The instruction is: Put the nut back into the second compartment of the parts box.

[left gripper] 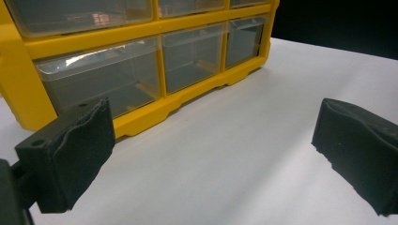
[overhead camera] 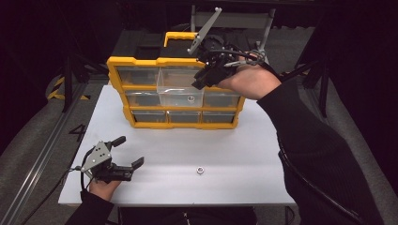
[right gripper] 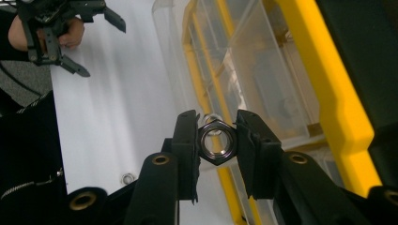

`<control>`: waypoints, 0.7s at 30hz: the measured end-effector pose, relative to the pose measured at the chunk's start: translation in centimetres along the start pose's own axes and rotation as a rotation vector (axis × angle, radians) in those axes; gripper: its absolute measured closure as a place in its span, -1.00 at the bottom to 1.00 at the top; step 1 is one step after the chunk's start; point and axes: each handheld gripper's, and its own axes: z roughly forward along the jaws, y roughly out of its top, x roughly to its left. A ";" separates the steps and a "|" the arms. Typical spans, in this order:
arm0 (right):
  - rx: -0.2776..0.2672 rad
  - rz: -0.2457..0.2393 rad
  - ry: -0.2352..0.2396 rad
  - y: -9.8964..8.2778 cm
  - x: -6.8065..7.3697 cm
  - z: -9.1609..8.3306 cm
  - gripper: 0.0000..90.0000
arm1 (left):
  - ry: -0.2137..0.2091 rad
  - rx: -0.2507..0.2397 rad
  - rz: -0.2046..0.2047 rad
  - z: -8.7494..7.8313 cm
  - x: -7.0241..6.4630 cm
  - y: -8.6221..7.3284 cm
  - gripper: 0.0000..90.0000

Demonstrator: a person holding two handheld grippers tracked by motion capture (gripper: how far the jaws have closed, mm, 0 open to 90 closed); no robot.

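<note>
Clamped in my right tool [right gripper: 217, 140], a hex nut [right gripper: 217, 142] hangs above the pulled-out drawer [overhead camera: 180, 93]. Next I release it inside; left tool [overhead camera: 127, 153] rests unclenched on the bench [overhead camera: 234, 150]

Your right gripper [right gripper: 217, 145] is raised over the yellow drawer cabinet [overhead camera: 141, 61], tipped steeply down toward its front, jaws clamped on a hex nut [right gripper: 217, 143]. Your right hand [overhead camera: 248, 79] wraps the gripper's body from behind, and the dark-sleeved forearm stretches back to the cabinet's right. Your left gripper [overhead camera: 129, 152] rests low, well in front of the cabinet's left end, its jaws spread wide with nothing between them, your left hand [overhead camera: 104, 186] beneath it.
</note>
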 end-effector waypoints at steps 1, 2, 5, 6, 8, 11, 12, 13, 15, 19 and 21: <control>-0.003 0.001 -0.003 0.2 -0.1 0.1 0.55 | 0.000 0.000 0.002 0.0 0.0 0.0 -0.99; -0.004 -0.002 -0.008 0.5 -0.2 0.3 0.55 | 0.002 -0.001 -0.001 0.0 0.0 0.0 -0.99; -0.006 -0.006 -0.019 1.2 -0.6 1.0 0.55 | 0.003 0.000 0.000 0.0 0.0 0.0 -0.99; -0.003 -0.003 -0.021 1.4 -0.7 1.1 0.55 | 0.001 0.001 0.002 0.0 0.0 0.0 -0.99; 0.003 -0.004 -0.017 1.7 -1.0 1.6 0.55 | 0.001 -0.005 0.001 0.0 -0.1 0.0 -0.99; 0.016 -0.002 -0.019 2.1 -1.4 2.5 0.55 | 0.004 -0.005 0.003 -0.1 -0.1 0.0 -0.99; 0.019 -0.008 -0.027 2.2 -1.5 2.7 0.55 | 0.003 -0.004 0.009 -0.1 -0.1 0.0 -0.99; 0.021 -0.015 -0.036 2.3 -1.5 3.0 0.55 | 0.003 -0.004 0.009 -0.1 -0.1 0.0 -0.99; 0.029 -0.011 -0.035 2.3 -1.5 3.3 0.55 | 0.003 0.000 0.012 0.0 -0.1 0.0 -0.99; 0.039 0.001 -0.010 2.3 -1.7 4.7 0.55 | 0.003 0.007 0.014 0.0 -0.2 0.0 -0.99; 0.047 0.002 0.003 2.3 -1.8 5.3 0.55 | 0.002 0.006 0.018 0.0 -0.3 0.0 -0.99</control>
